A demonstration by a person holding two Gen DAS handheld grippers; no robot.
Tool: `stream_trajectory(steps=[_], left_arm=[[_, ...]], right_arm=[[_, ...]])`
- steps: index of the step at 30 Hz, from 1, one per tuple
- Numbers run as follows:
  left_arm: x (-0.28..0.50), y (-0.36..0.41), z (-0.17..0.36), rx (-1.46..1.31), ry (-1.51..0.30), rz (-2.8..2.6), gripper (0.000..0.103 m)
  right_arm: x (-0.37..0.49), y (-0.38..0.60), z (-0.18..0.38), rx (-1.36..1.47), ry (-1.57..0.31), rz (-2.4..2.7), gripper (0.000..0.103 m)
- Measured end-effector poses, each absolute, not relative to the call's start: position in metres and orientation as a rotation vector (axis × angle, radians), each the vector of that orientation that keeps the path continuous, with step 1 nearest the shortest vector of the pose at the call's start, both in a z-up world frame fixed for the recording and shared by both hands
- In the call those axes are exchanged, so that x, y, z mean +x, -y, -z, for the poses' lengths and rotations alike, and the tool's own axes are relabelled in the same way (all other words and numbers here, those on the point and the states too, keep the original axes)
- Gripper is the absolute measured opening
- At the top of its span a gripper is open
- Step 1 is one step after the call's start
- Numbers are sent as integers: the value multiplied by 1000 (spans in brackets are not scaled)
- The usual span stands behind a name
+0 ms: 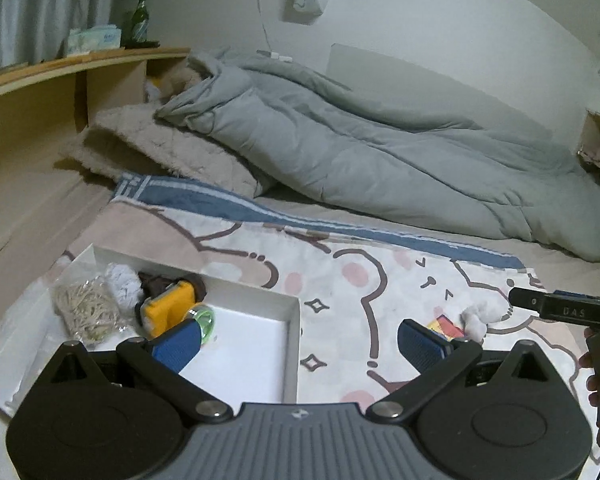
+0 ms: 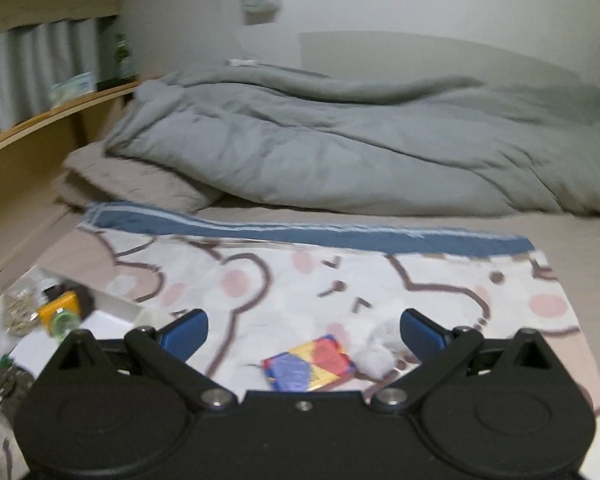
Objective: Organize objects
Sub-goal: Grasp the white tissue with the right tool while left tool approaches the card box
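A white shallow box [image 1: 256, 292] lies on the patterned blanket at the left. In it are a bag of rubber bands [image 1: 86, 310], a white crumpled wad [image 1: 122, 284], a dark brown thing [image 1: 160, 282], a yellow block [image 1: 168, 308] and a green-capped item [image 1: 202, 320]. My left gripper [image 1: 300, 338] is open and empty over the box's right wall. A colourful packet [image 2: 308, 362] and a white fluffy wad [image 2: 380, 350] lie between the fingers of my right gripper [image 2: 303, 332], which is open and empty just above them. The box also shows in the right wrist view [image 2: 112, 312].
A grey duvet [image 1: 380, 152] is heaped across the back of the bed, with a beige fleece pillow [image 1: 160, 152] at its left. A wooden headboard shelf [image 1: 60, 64] holds a green bottle [image 1: 140, 20] and a tissue pack [image 1: 94, 38]. The right gripper's body [image 1: 572, 312] shows at the right edge.
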State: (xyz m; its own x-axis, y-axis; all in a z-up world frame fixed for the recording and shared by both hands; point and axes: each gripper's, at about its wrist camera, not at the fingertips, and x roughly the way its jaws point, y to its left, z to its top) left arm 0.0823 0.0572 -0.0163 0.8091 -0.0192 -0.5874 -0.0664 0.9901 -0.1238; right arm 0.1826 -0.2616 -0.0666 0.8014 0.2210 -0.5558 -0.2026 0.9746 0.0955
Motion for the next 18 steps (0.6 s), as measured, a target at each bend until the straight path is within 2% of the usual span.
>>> stream_trajectory(steps=[7,12,14,16,18], left_arm=[[92,-36,29,-146,-587,30,103],[104,-24,48,-220,-593,118,102],[111,-22,57,-267,-608,147,100],[118,-19,65,-295,-628,176,96],[125,-15,72,-299,-648,191,93]], right_arm=[[207,293,97,126,-659,-90,103],[233,318,121,293,-760,21,101],[243,323,130,346,-793,24,81],[255,326,138,376,-825,26,72],[268,325,147,383,-853,29,70]])
